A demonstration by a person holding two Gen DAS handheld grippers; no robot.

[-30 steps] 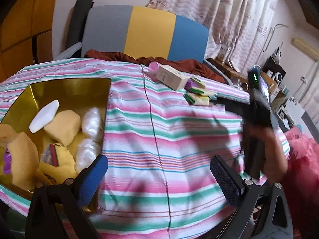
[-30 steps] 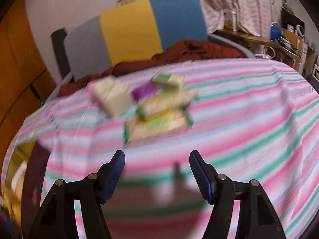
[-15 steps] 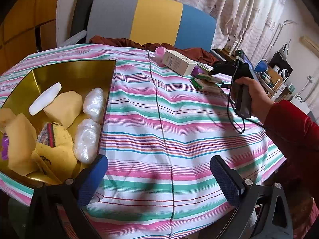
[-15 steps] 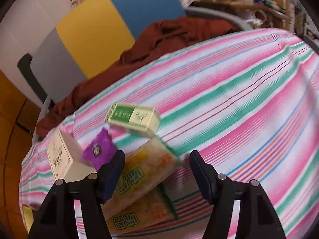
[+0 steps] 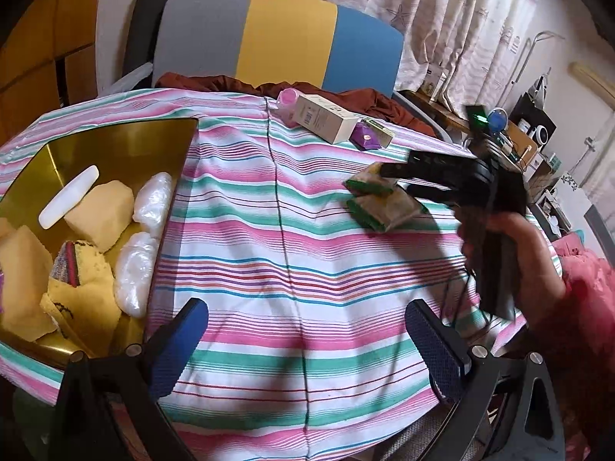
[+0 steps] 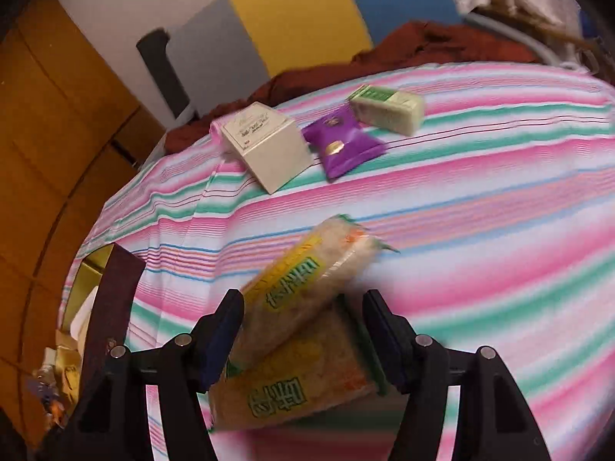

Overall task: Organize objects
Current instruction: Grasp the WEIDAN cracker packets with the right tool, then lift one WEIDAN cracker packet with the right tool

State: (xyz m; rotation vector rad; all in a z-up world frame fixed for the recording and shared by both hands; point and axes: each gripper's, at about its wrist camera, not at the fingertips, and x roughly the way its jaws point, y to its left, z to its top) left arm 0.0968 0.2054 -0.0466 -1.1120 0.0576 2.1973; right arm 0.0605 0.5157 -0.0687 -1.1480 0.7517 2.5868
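Two yellow-green snack packets [image 6: 296, 330] lie stacked on the striped tablecloth, between the open fingers of my right gripper [image 6: 303, 330]. They also show in the left wrist view [image 5: 380, 203], under the right gripper [image 5: 388, 171]. A white box [image 6: 269, 146], a purple packet [image 6: 342, 142] and a green-white box [image 6: 388, 107] lie further back. A gold tray [image 5: 127, 146] at the left holds yellow sponges, white bags and a white bar. My left gripper [image 5: 307, 342] is open and empty over the table's near edge.
A pink bottle [image 5: 286, 100] stands behind the white box [image 5: 326, 119]. A chair with a grey, yellow and blue back [image 5: 284, 42] and brown cloth stands behind the table. Shelves with clutter are at the far right.
My right gripper has moved down and in over the two snack packets, which now sit between its fingers. The packets look shifted toward the near side. The left gripper has barely moved.
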